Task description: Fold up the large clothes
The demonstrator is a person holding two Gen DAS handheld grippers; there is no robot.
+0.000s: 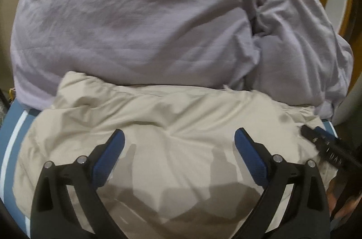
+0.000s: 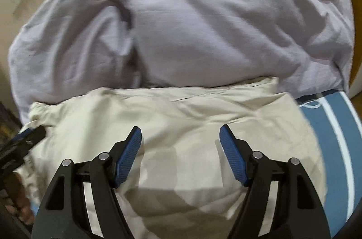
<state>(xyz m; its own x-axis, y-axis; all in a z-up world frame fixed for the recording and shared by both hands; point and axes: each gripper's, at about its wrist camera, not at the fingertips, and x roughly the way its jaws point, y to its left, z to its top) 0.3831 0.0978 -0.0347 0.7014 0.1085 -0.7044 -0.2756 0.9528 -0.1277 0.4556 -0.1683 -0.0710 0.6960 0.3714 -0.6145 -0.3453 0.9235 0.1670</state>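
Note:
A folded beige garment (image 1: 172, 121) lies on a blue surface with white stripes (image 1: 13, 137). It also shows in the right wrist view (image 2: 181, 112). My left gripper (image 1: 179, 137) is open just above the beige garment, holding nothing. My right gripper (image 2: 181, 135) is open above the same garment, also empty. The right gripper's tip shows at the right edge of the left wrist view (image 1: 321, 144). The left gripper's tip shows at the left edge of the right wrist view (image 2: 27, 137).
A big bundle of lilac cloth (image 1: 135, 19) lies directly behind the beige garment, also in the right wrist view (image 2: 215, 24). The blue striped surface shows at the right (image 2: 334, 126). A beige wall stands behind.

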